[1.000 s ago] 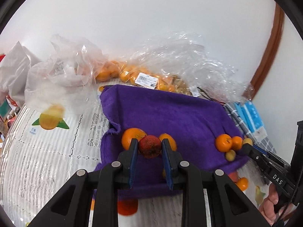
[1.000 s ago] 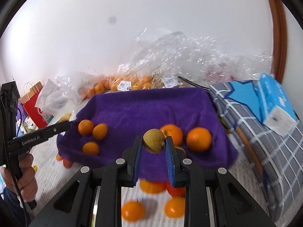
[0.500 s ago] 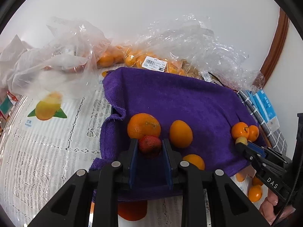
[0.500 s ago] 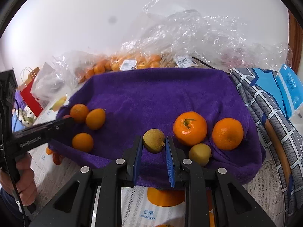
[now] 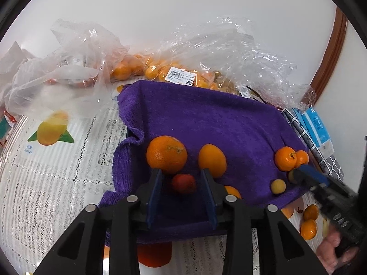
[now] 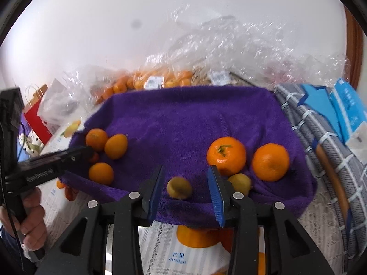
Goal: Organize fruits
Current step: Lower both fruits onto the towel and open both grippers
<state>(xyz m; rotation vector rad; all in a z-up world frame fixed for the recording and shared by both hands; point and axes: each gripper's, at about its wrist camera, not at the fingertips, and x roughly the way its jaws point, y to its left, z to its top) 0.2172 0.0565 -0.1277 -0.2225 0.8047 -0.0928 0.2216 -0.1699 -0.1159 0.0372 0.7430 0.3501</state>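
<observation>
Both grippers wide: left gripper (image 5: 181, 181) around a red fruit (image 5: 184, 183), right gripper (image 6: 186, 181) around a brownish one (image 6: 179, 188).

Lace tablecloth (image 5: 52, 178) w/ mango print (image 5: 51, 131); red paper bag (image 6: 34, 116) at left; blue box (image 6: 348, 112) on checked cloth (image 6: 325, 160) at right, white wall (image 5: 183, 11) behind.

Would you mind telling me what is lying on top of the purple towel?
The purple towel carries five oranges, a red fruit and two yellow-green fruits. Whatever is beneath it is covered.
</observation>
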